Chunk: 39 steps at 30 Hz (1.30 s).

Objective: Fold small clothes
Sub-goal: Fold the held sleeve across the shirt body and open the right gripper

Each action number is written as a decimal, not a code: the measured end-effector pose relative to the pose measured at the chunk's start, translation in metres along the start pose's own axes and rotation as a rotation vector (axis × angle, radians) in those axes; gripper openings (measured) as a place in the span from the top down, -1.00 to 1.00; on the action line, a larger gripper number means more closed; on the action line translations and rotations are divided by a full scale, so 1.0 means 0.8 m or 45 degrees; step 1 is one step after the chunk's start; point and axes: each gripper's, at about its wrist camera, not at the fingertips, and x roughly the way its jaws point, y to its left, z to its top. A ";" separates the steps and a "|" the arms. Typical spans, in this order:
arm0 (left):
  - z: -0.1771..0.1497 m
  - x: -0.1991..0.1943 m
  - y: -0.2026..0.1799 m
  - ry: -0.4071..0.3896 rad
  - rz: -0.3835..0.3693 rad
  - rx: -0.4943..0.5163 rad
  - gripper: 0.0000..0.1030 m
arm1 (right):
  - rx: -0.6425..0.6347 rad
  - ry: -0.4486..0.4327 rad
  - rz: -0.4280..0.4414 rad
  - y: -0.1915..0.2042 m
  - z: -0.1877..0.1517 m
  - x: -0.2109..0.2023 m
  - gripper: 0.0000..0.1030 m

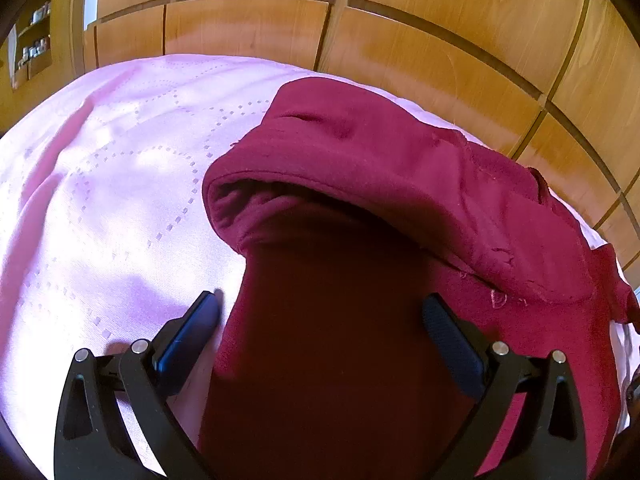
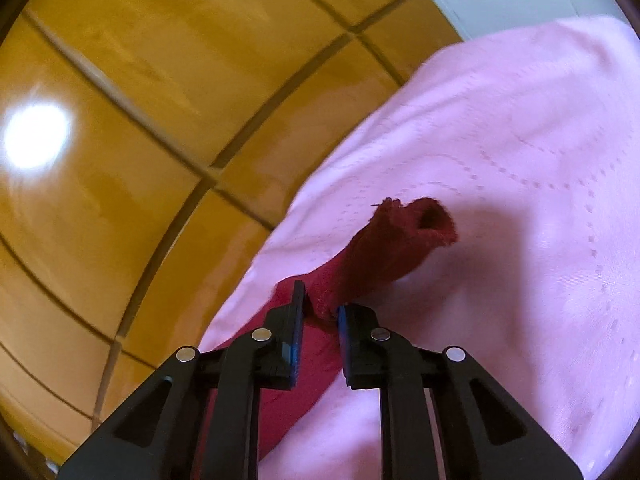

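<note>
Right gripper (image 2: 322,308), low centre, pinches the maroon garment (image 2: 396,248) nearly shut while the left gripper (image 1: 320,312) gapes, so folding it over probably comes next.

Glossy wooden wardrobe panels (image 1: 420,40) with dark grooves run behind the bed's pink quilted bedspread (image 1: 100,200). A bright glare (image 2: 36,136) shines on the wood; cluttered shelves (image 1: 34,48) stand far left.

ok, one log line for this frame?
left tongs: open, astride maroon garment | right tongs: shut on garment's sleeve end | surface: pink bedspread
</note>
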 end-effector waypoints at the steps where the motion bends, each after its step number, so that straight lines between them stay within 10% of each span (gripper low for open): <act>1: 0.000 0.000 0.000 -0.001 -0.001 -0.001 -0.95 | -0.012 0.012 0.013 0.009 -0.003 -0.001 0.71; 20: 0.001 -0.002 0.005 -0.020 -0.053 -0.035 -0.95 | -0.482 0.232 0.313 0.234 -0.144 -0.028 0.71; 35: -0.002 -0.007 0.008 -0.027 -0.068 -0.048 -0.95 | -0.875 0.583 0.438 0.348 -0.348 -0.042 0.71; 37: -0.002 -0.007 0.008 -0.028 -0.070 -0.049 -0.95 | -0.954 0.620 0.390 0.355 -0.366 -0.033 0.55; 39: -0.002 -0.007 0.008 -0.028 -0.071 -0.050 -0.95 | -1.016 0.662 0.381 0.355 -0.384 -0.032 -0.11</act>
